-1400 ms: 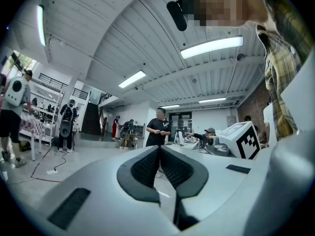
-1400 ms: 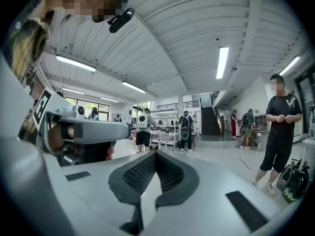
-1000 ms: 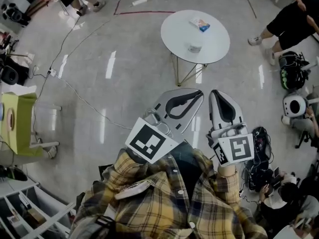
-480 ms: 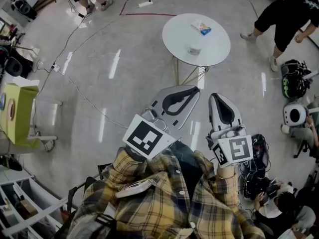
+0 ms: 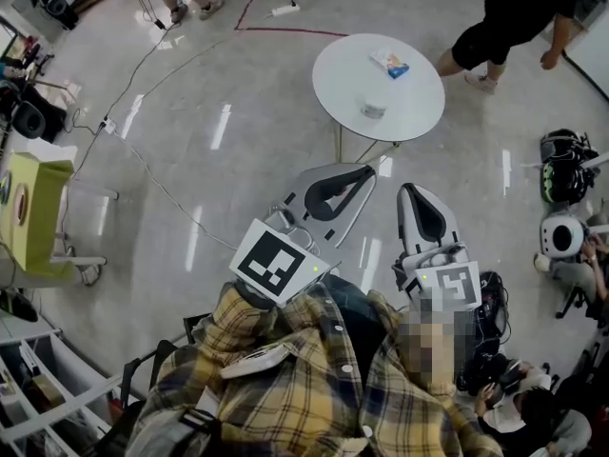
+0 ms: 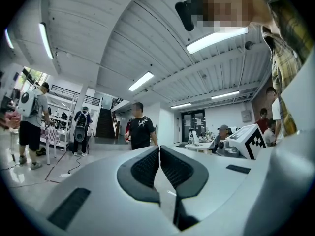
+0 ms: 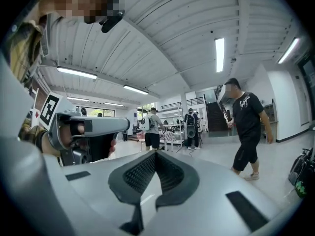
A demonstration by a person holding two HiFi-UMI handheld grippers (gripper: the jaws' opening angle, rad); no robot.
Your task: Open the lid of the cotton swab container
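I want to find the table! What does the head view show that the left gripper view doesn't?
Only the head view shows the round white table with the small container on it. Only the left gripper view shows the ceiling lights and a staircase far off. Both show the left claw, shut with nothing in it.

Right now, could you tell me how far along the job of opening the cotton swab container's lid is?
Nothing looks done yet. The small container, apparently the swab one, sits untouched on the round white table, well ahead of the person. In hand: nothing; the left gripper and right gripper both have jaws shut and empty. Left: reach the table, grasp the container, open its lid.
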